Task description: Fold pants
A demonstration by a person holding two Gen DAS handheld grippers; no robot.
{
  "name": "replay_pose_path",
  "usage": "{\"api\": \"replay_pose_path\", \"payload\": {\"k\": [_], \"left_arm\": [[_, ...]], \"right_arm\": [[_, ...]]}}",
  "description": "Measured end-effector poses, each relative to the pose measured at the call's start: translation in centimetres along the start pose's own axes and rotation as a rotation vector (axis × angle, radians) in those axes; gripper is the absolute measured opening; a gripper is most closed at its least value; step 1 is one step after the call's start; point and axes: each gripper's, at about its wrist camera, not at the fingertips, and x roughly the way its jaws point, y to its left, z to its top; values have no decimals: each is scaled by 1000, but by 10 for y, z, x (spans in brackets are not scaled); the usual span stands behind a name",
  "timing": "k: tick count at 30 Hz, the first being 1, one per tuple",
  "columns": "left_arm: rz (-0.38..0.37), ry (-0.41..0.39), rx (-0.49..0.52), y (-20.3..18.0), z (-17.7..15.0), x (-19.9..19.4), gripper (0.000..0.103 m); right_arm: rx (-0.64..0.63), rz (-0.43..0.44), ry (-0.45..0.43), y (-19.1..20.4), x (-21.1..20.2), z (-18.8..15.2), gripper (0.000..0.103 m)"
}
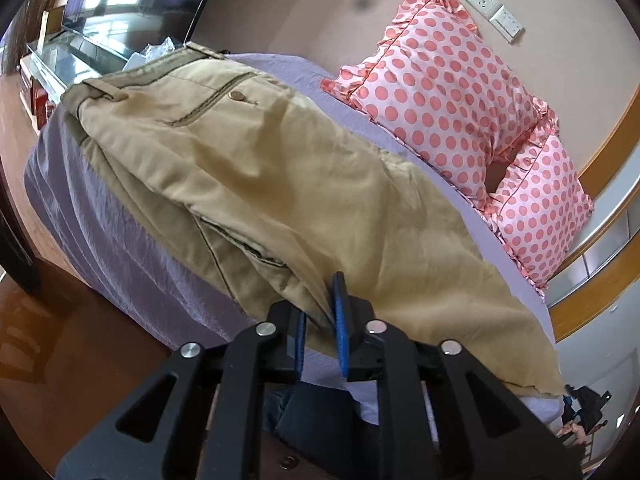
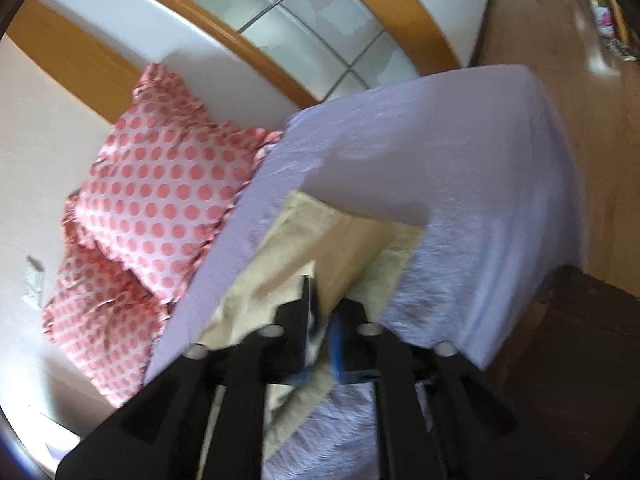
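Khaki pants [image 1: 256,168] lie along the lilac bed [image 1: 120,240], waistband far left, legs running to the lower right. My left gripper [image 1: 324,312] is shut on a fold of the pants' near edge, cloth pinched between its blue pads. In the right wrist view the pants' leg end [image 2: 320,240] lies on the bed sheet [image 2: 460,168]. My right gripper [image 2: 322,316] is shut on the khaki cloth at the leg end. The right gripper also shows in the left wrist view [image 1: 580,404], at the hem corner.
Two pink polka-dot pillows [image 1: 448,80] lie against the wall at the bed's far side; they also show in the right wrist view [image 2: 160,200]. A wooden headboard [image 2: 248,44] curves behind. Wooden floor [image 2: 560,80] surrounds the bed. A glass cabinet [image 1: 60,52] stands far left.
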Motion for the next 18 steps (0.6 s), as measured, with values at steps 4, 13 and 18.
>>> {"api": "replay_pose_path", "payload": {"k": [4, 13, 18], "left_arm": [[12, -26, 10, 3, -2, -10, 26], [45, -106, -72, 39, -6, -36, 41], [26, -120, -101, 52, -8, -38, 48]], "right_arm": [[6, -64, -48, -7, -6, 1, 62], [-92, -14, -12, 4, 17, -13, 12], [-221, 64, -28, 41, 23, -14, 5]]}}
